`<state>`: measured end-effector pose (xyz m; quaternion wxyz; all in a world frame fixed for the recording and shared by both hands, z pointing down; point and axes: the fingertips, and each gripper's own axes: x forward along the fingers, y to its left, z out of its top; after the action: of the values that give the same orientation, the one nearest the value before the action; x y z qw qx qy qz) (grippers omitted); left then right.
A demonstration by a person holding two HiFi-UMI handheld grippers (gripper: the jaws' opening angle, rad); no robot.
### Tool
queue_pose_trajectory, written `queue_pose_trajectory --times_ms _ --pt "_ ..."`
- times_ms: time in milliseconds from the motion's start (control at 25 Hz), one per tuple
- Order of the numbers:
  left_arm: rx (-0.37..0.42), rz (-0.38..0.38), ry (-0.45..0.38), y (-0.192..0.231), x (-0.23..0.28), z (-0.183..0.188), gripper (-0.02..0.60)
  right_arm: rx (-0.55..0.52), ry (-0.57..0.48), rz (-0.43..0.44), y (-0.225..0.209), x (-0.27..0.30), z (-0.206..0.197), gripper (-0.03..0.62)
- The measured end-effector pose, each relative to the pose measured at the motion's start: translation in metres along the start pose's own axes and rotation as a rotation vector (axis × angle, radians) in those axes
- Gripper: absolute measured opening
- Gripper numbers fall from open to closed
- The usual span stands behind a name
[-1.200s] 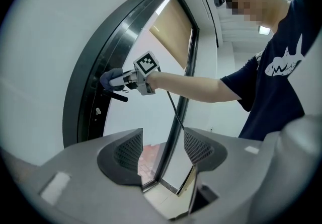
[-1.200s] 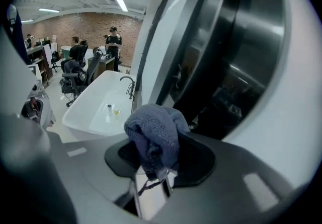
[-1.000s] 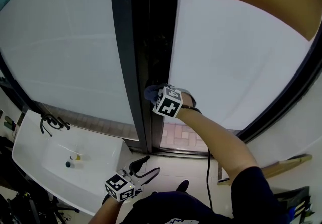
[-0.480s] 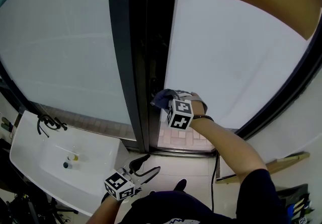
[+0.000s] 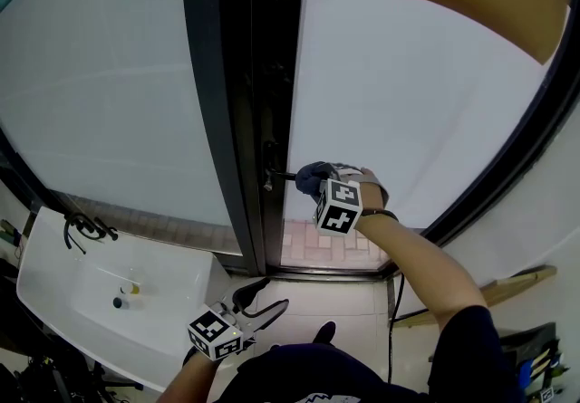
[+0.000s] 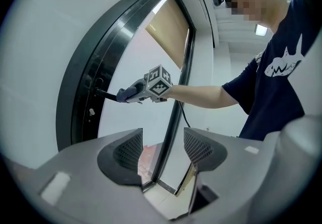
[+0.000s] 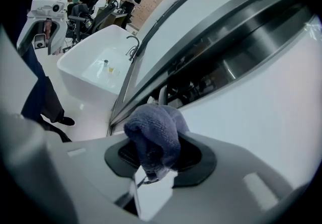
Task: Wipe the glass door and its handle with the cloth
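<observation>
The frosted glass door [image 5: 417, 102] stands in a dark frame [image 5: 231, 102]. From its edge juts a short dark handle [image 5: 275, 176]. My right gripper [image 5: 324, 182] is shut on a blue-grey cloth [image 5: 310, 176], which it presses against the handle's right end and the glass. In the right gripper view the cloth [image 7: 153, 130] bulges up from between the jaws, close to the handle [image 7: 162, 94]. Low down near my body, my left gripper [image 5: 278, 292] hangs open and holds nothing. From the left gripper view, the cloth [image 6: 129, 93] meets the handle [image 6: 104, 94].
A white washbasin [image 5: 54, 288] with a dark tap [image 5: 83, 229] stands at the lower left. A second frosted pane [image 5: 100, 93] fills the left side. A cable [image 5: 391, 302] hangs from my right forearm. Pink floor tiles [image 5: 317, 243] lie beyond the door.
My right gripper and the cloth have slid to the right, off the dark door edge, so the handle stub shows at their left. The left gripper has stayed where it was.
</observation>
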<state>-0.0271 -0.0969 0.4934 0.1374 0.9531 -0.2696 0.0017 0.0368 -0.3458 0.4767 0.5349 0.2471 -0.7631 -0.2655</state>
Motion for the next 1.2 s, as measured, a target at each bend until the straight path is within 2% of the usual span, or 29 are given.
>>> queue_pose_trajectory --times_ms 240,360,480,640,760,960,1200 --pt "-0.006 0.043 -0.009 0.006 -0.012 0.003 0.252 -0.039 -0.15 -0.038 0.005 0.004 0.067 0.141" --pt "-0.007 0.064 -0.018 0.009 -0.02 0.004 0.252 -0.136 -0.159 -0.078 0.012 0.02 0.099 0.141" --pt "-0.015 0.08 -0.019 0.011 -0.027 0.001 0.252 -0.283 -0.111 -0.148 0.016 0.041 0.113 0.141" --pt "-0.024 0.099 -0.018 0.013 -0.032 -0.003 0.252 -0.389 -0.032 -0.185 0.023 0.066 0.1 0.141" --pt "-0.027 0.111 -0.015 0.017 -0.035 -0.003 0.252 -0.442 -0.014 -0.2 0.031 0.073 0.091 0.141" --pt "-0.028 0.1 -0.018 0.021 -0.034 -0.004 0.252 -0.453 -0.013 -0.196 0.037 0.068 0.073 0.14" --pt "-0.02 0.061 -0.009 0.02 -0.022 -0.002 0.252 -0.418 0.046 -0.175 0.041 0.057 0.02 0.138"
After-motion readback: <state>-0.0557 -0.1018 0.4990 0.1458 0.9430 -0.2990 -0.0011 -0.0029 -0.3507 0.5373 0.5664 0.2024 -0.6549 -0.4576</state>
